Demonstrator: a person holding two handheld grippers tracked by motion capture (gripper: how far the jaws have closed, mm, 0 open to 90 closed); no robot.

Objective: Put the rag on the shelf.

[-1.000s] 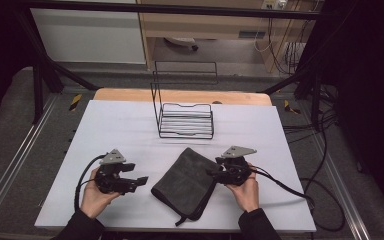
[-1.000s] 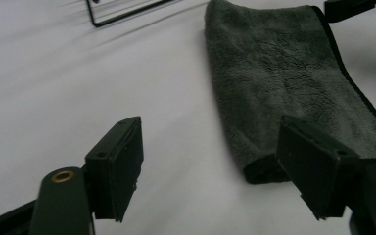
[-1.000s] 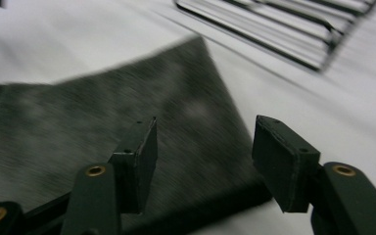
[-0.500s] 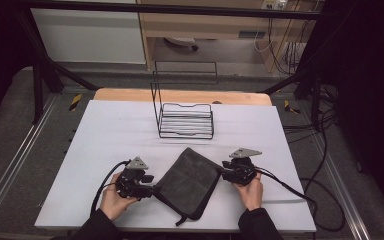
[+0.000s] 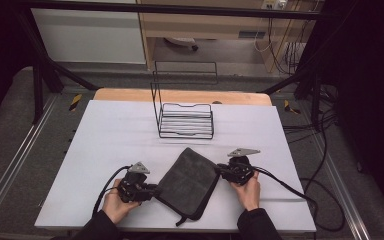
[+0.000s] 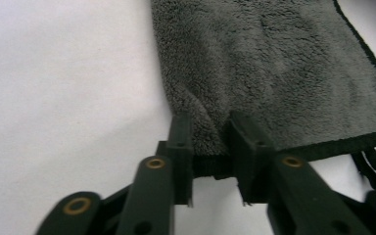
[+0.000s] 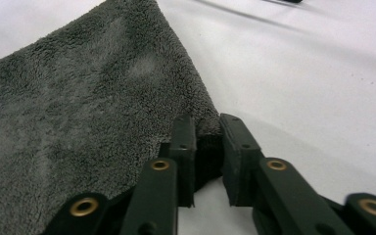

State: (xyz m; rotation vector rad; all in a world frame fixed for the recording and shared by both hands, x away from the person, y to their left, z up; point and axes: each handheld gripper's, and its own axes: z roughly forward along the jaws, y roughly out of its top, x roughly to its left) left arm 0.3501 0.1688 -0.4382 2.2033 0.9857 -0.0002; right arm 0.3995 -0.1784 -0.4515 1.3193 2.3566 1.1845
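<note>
A dark grey towel lies flat on the white table, turned like a diamond. My left gripper is at its left corner and my right gripper at its right corner. In the left gripper view the jaws have just been closing, and the left gripper pinches a bunched fold of the towel at its black-bound edge. In the right gripper view the jaws have also just been closing, and the right gripper nips the pointed corner of the towel.
A black wire rack stands at the back middle of the table, before a wooden strip. Cables trail from the right gripper off the table's right side. A dark loop hangs from the towel's near corner.
The left hand moved right and down to the towel's left corner. The right hand sank at the right corner. Both pairs of jaws closed onto the cloth.
</note>
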